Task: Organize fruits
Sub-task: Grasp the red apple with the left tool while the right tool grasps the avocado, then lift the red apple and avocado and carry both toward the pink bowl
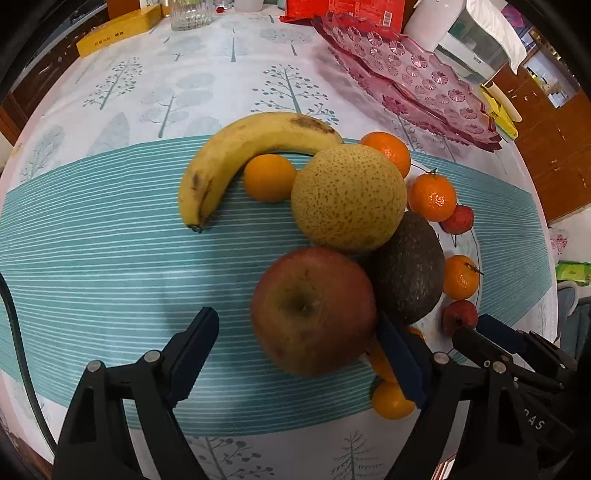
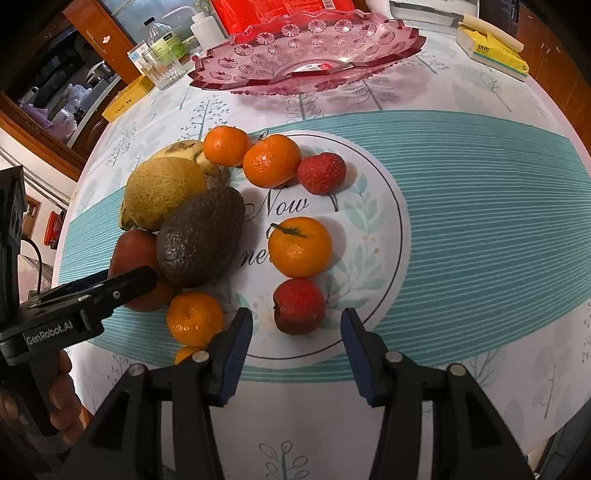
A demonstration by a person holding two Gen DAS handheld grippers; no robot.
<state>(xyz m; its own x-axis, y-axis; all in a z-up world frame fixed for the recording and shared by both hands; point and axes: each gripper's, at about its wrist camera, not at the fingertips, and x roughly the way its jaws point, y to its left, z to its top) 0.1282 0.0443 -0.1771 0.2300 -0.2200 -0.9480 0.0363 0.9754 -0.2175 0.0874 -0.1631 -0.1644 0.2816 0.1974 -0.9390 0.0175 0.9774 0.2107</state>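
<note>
A red apple (image 1: 314, 310) lies on the teal striped cloth between the fingers of my left gripper (image 1: 297, 317). The right pad sits at the apple's side and a gap shows at the left pad, so the gripper is open. Behind the apple lie a dark avocado (image 1: 410, 269), a speckled pear (image 1: 349, 195) and a banana (image 1: 236, 155). My right gripper (image 2: 296, 314) is open, its tips on either side of a small red fruit (image 2: 299, 306) with gaps on both sides. Several tangerines (image 2: 301, 247) lie around on the round printed mat (image 2: 388, 206).
A pink cut-glass dish (image 2: 306, 48) stands empty at the back of the table. Behind it are a red packet (image 2: 280, 11), a drinking glass (image 2: 162, 70), bottles and a yellow box (image 2: 491, 48). A second small red fruit (image 2: 321, 173) lies near the far tangerines.
</note>
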